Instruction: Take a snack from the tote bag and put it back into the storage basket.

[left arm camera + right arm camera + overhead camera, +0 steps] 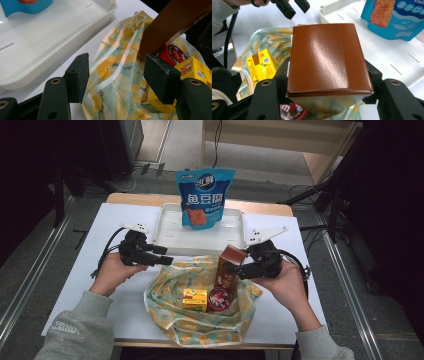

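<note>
Left gripper [167, 260] at left edge of bag [200, 320], jaws spread, bag's rim fabric lying between them, pads not pressing it. White tray [170, 237] behind bag, blue snack pouch [202, 197] standing in tray. Inside bag: yellow box [195, 299], beside it round red-lidded tin [219, 297]. Right gripper [231, 268] pinching brown carton [229, 265] by its sides; carton upright, tilted slightly, over right part of bag just above tin. White table [90, 270] under all.

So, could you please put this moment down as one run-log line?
right tongs: shut on brown carton, above patterned bag | left tongs: open at bag's edge | yellow box, red tin: in bag | blue pouch: in white tray
</note>
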`<state>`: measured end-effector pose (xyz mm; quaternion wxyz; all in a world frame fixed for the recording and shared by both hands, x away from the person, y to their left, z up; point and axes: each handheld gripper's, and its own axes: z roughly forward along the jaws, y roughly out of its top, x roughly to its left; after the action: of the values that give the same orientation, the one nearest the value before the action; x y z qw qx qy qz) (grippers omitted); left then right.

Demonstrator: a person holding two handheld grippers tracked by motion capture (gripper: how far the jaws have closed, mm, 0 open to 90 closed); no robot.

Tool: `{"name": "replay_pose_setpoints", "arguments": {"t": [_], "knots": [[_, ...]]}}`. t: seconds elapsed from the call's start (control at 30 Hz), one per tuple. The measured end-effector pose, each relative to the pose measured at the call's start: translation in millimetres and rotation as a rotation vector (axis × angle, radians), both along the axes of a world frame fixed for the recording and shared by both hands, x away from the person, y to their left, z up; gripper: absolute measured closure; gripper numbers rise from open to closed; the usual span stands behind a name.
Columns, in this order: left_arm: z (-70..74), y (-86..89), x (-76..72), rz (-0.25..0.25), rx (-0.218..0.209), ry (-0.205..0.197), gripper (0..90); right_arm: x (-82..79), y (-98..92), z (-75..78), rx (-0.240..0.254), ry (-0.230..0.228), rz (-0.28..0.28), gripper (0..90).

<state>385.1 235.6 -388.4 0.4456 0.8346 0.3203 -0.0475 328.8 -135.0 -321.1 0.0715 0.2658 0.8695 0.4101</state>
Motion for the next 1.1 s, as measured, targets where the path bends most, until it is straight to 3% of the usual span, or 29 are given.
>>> {"name": "replay_pose_setpoints", "arguments": {"t": [0.17, 0.67, 1.1], "knots": [[-1.1, -2.2, -0.5, 0.000, 0.023, -0.001, 38.1, 0.5, -0.9, 9.5, 0.006, 0.001, 0.001, 42.6], [-0.7, 0.1, -0.2, -0.002, 0.018, 0.003, 38.1, 2.7, -9.5, 43.3, 0.036, -0.028, -0.011, 42.8], [-0.9, -0.4, -0.6, -0.011, 0.014, 0.012, 38.1, 15.6, -8.2, 68.0, 0.039, -0.054, -0.030, 42.9]]}}
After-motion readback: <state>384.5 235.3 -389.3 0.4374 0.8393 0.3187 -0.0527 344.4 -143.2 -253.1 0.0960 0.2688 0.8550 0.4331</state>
